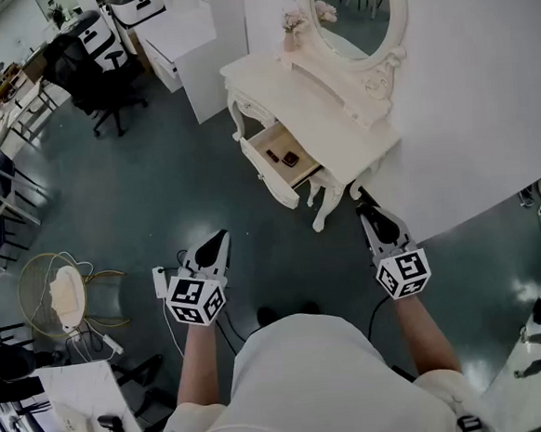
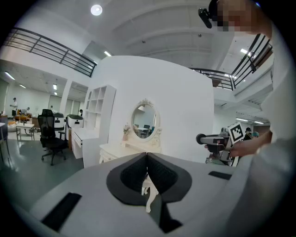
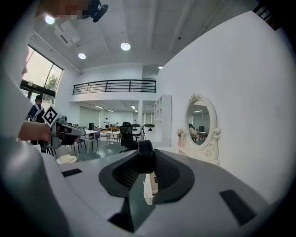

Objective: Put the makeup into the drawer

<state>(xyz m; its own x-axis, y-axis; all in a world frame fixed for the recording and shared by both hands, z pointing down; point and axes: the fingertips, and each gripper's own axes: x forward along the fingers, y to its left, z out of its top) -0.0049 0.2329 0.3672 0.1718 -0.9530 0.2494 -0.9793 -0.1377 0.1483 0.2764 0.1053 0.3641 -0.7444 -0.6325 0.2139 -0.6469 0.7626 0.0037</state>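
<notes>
Clamping a black round makeup piece (image 3: 144,156) in the right gripper (image 1: 364,199) near the vanity's (image 1: 279,89) front corner, with the left gripper (image 1: 222,236) closed and empty over floor (image 1: 157,191), well short of the pulled-out drawer's (image 1: 271,177) front edge.

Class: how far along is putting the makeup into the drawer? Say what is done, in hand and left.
Done: the drawer stands open with small dark items inside. In hand: the right gripper is shut on a black round item; the left gripper is shut, empty. Left: carry that item to the drawer and release it.
</notes>
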